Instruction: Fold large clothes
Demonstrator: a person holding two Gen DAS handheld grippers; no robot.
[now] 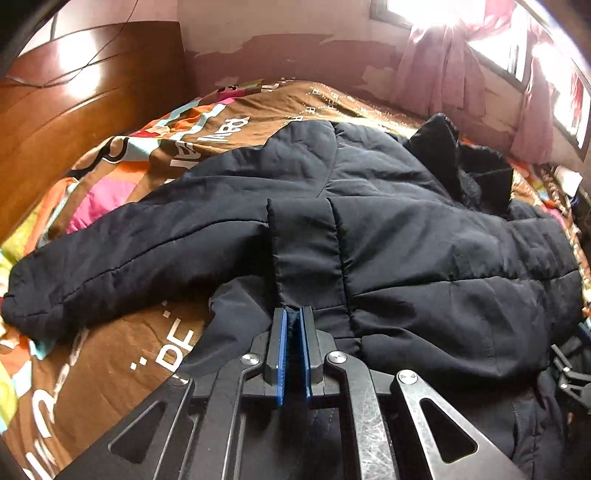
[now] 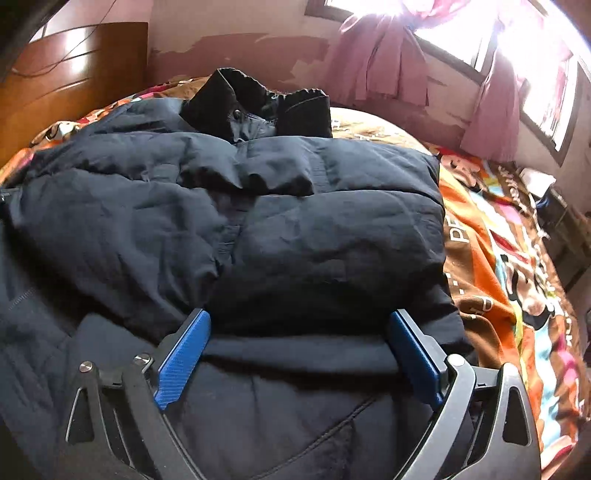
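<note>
On the bed, over a brown patterned bedspread (image 1: 122, 354), lies a dark navy padded jacket (image 1: 406, 240), spread across most of the mattress. Left wrist view: one sleeve (image 1: 92, 273) extends out to the left, cuff end resting on the bedspread. The collar (image 1: 476, 173) stands bunched at the far right of the garment. Left gripper (image 1: 294, 317): blue pads pressed narrow together, a ridge of jacket fabric pinched between them; the pinched fold rises as a raised strip running away from the fingertips toward the middle of the jacket.

Right wrist view: right gripper (image 2: 299, 325) spread wide, blue pads (image 2: 184, 358) far apart on either side of a puffy folded section of the jacket. Fabric fills the gap between the fingers; whether the pads press on it cannot be told. The collar sits upright at the far end, a snap visible on it. The jacket's right edge ends short of the bedspread's orange and brown print.

Surroundings: wooden headboard (image 1: 74, 110) at left, pink curtains (image 2: 384, 62) against bright windows (image 2: 461, 33) at upper right, wall paint patchy behind the bed
</note>
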